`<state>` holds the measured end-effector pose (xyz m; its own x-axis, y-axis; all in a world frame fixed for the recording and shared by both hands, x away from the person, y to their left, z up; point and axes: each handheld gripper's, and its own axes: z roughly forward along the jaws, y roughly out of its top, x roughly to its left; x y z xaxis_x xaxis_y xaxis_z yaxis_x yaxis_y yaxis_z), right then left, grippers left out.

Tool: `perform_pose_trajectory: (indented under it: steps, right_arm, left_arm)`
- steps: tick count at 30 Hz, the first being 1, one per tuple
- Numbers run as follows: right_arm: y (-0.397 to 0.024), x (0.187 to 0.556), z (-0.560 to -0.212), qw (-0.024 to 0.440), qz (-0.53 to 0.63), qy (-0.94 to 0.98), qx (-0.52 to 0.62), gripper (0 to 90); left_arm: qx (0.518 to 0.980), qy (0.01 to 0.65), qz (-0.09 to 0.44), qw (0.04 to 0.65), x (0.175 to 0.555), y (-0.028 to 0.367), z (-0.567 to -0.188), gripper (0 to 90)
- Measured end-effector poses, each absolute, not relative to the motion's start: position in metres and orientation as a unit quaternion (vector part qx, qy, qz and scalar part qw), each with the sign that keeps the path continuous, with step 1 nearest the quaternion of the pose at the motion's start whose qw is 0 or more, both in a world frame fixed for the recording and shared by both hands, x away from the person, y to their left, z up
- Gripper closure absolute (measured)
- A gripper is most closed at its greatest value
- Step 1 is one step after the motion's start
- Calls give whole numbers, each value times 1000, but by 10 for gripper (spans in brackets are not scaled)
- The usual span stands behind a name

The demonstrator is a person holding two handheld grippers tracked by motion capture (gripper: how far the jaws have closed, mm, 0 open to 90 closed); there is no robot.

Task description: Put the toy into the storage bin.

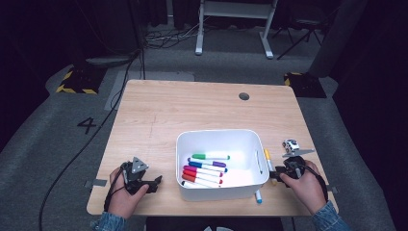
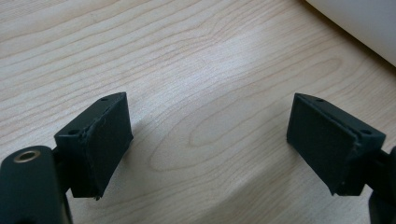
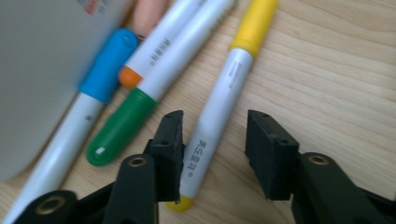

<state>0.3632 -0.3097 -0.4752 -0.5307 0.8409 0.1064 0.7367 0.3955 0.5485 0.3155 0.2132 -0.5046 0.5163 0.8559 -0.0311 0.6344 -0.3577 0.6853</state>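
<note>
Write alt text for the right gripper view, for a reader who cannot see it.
The right tongs straddle a yellow-capped marker lying on a light wooden table; one black jaw touches its white barrel and the other stands clear. Beside it lie a green-capped marker, an orange-capped marker and a blue-capped marker, next to the wall of a white bin.

White bin (image 3: 42, 70) blurs at the frame edge, hiding part of the blue-capped marker (image 3: 88, 100)

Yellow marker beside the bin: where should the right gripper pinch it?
Grip the yellow marker on its white barrel near the tail end, from above, one jaw each side. It lies flat; the right gripper already straddles it there, clear of the green marker.
</note>
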Motion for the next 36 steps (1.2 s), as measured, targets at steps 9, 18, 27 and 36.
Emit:
perform_pose_trajectory:
  steps: [9,18,27,36]
  right_arm:
    - [-323,361,-475,110,256,816,506,763]
    - [-324,361,-475,114,255,813,511,766]
    - [-332,361,-466,109,278,805,513,766]
    - [-337,357,-440,112,304,799,506,766]
  left_arm:
    - [807,462,169,328,315,213,-505,142]
    - [806,462,169,328,315,213,-505,142]
    - [807,462,169,328,315,213,-505,142]
    - [807,462,168,328,315,213,-505,143]
